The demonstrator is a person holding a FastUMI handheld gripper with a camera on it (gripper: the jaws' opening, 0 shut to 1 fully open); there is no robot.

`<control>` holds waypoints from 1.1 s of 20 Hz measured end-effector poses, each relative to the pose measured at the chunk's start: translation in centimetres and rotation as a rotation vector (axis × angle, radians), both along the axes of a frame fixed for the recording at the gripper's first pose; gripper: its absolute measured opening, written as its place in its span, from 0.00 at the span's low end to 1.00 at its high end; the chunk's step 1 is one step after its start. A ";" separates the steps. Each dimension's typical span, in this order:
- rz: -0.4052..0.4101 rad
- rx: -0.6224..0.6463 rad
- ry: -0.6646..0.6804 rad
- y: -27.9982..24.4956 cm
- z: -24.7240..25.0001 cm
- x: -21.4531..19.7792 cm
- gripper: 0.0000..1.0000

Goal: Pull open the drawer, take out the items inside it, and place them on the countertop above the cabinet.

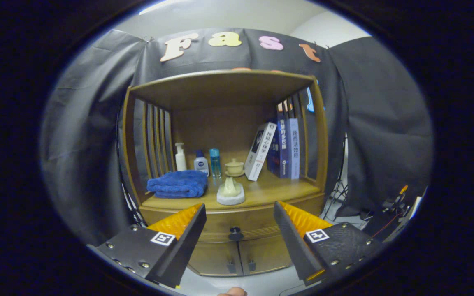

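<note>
A wooden cabinet (224,90) stands straight ahead of me. Its drawer (237,224) sits closed under the countertop (274,189), with a dark round knob (235,234) at its middle. My gripper (239,211) is open, some way in front of the cabinet, and the knob shows in the gap between my two fingers (187,230). Nothing is held. The drawer's inside is hidden.
On the countertop lie a folded blue towel (178,183), a pale ornament on a round base (231,192), three small bottles (198,161), a lidded teacup (234,167) and leaning books (278,148). Two small doors (237,258) are below the drawer. Equipment (393,203) stands on the floor to the right.
</note>
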State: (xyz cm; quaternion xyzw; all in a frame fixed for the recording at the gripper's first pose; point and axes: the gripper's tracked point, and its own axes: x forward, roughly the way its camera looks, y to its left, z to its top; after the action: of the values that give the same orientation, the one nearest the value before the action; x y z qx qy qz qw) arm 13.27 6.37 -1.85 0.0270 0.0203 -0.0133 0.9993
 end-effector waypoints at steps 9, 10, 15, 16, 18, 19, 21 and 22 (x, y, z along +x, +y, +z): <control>-0.056 0.036 -0.091 -2.8 4.9 -8.1 0.99; -0.059 0.035 -0.095 -3.0 5.1 -8.6 0.99; -0.072 0.026 -0.101 -3.9 5.5 -9.1 0.99; -0.073 0.025 -0.101 -4.1 5.6 -9.0 0.99; -0.075 0.025 -0.099 -4.5 5.6 -9.1 0.99; -0.075 0.024 -0.100 -4.6 5.5 -9.1 0.99; -0.075 0.026 -0.100 -4.8 5.4 -9.0 0.99; -0.076 0.027 -0.098 -5.0 5.3 -9.1 0.99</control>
State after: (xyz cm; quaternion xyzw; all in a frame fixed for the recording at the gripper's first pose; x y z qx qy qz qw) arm 4.18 1.37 3.49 0.0419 -0.0297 -0.0497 0.9974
